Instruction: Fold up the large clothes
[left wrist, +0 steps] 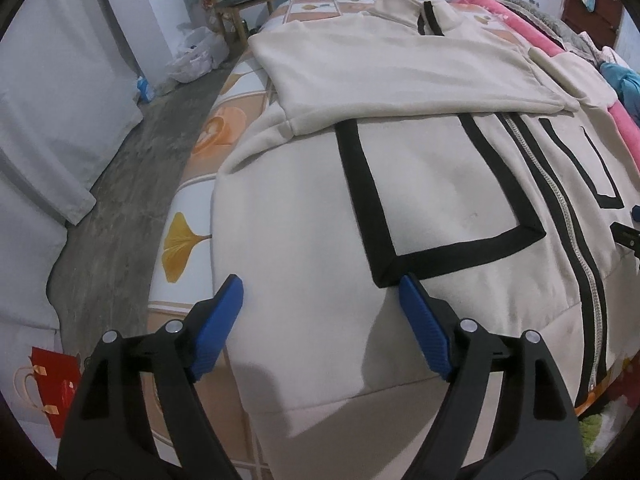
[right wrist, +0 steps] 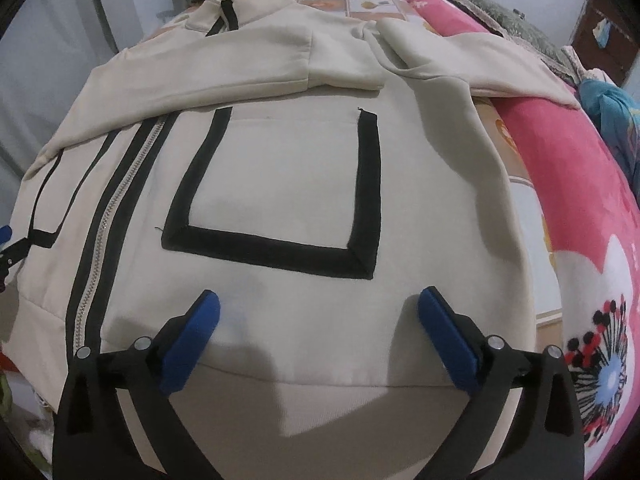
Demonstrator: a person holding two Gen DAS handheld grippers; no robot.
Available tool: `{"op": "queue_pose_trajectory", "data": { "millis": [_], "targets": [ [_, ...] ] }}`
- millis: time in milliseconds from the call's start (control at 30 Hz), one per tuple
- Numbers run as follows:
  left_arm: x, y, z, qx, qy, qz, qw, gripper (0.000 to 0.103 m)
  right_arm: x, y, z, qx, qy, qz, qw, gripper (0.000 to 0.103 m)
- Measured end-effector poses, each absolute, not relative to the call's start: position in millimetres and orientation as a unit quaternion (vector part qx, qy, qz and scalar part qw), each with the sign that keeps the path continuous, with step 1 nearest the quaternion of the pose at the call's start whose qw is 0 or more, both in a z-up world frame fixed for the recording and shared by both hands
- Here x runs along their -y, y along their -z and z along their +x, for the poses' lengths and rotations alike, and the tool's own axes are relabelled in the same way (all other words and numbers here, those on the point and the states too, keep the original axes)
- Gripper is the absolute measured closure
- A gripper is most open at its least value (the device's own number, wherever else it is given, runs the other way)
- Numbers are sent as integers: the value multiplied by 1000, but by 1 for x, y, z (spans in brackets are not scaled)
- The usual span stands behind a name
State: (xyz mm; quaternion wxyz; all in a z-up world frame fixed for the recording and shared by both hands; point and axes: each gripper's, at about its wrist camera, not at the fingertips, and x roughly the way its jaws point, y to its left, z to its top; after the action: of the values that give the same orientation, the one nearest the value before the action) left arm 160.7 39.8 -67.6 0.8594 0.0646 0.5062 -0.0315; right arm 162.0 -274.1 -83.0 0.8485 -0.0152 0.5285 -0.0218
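Note:
A cream zip-up jacket with black-trimmed pockets lies front-up on the bed, and it also shows in the right wrist view. Both sleeves are folded across its chest. The zipper runs down its middle. My left gripper is open and empty, hovering over the jacket's lower left part near the hem. My right gripper is open and empty over the lower right part, just below the right pocket.
The bed has an orange leaf-print sheet. A pink flowered blanket lies along the right side. The concrete floor, a red gift bag, a wooden chair and plastic bags are to the left.

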Motion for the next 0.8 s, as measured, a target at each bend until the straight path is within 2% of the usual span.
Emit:
{"op": "queue_pose_trajectory", "data": {
  "millis": [300, 533, 667, 733, 800],
  "targets": [
    [-59, 50, 135, -480, 36, 47, 875, 26, 276, 83, 159, -525, 19, -9, 851, 6],
    [-93, 54, 103, -499, 38, -7, 866, 27, 275, 83, 158, -521, 18, -9, 853, 6],
    [-101, 60, 87, -502, 49, -31, 863, 37, 276, 82, 159, -522, 16, -8, 853, 6],
    [-103, 62, 83, -502, 62, -46, 861, 48, 276, 82, 159, -523, 16, -8, 852, 6],
    [-102, 65, 82, -504, 85, -68, 857, 51, 276, 82, 159, -523, 16, -8, 852, 6]
  ]
}}
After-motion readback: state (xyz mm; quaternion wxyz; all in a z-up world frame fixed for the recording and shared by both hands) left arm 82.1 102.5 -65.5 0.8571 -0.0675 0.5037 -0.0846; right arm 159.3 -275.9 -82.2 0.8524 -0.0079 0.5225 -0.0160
